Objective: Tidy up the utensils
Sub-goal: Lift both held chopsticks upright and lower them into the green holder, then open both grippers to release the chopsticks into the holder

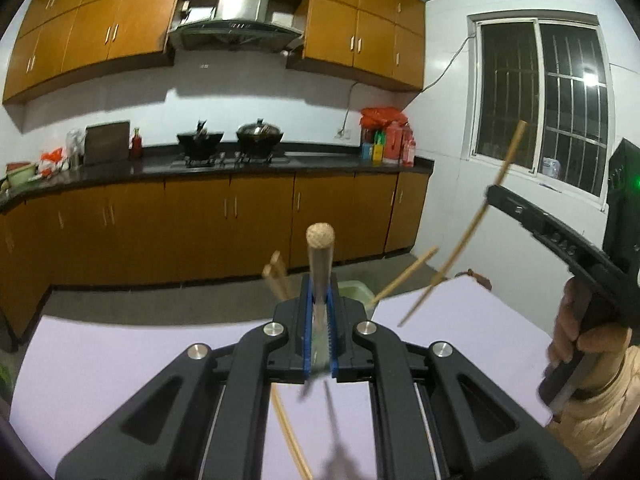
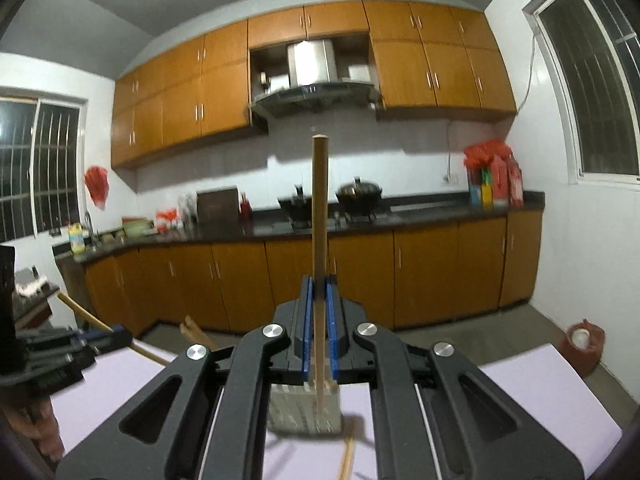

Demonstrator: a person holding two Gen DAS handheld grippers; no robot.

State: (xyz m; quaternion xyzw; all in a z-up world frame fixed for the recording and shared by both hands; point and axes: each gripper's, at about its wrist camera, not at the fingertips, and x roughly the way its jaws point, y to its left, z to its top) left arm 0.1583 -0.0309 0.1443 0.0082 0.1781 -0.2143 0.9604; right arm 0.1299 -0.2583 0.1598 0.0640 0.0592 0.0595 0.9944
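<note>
Left wrist view: we are clenching our left gripper (image 1: 319,300) on a wooden-tipped utensil handle (image 1: 320,256), which is standing up between the blue pads above the pale table (image 1: 100,360). What its lower end carries is blurred, so we cannot tell the kind of utensil. On the right, our right gripper (image 1: 496,196) is grasping a chopstick (image 1: 472,224) that is slanting from low near the table up toward the window (image 1: 540,100). A hand (image 1: 576,328) is wrapping the right tool's grip.

In the right wrist view the same chopstick (image 2: 320,240) is rising straight between the closed pads, and a slotted utensil holder (image 2: 306,406) is sitting on the table just below and near us. More chopsticks (image 2: 347,456) are lying beside it.

We are probably holding both pieces clear above the table so that they can be sorted into the holder's slots; the upright grip seems suited to lowering each end-first.
</note>
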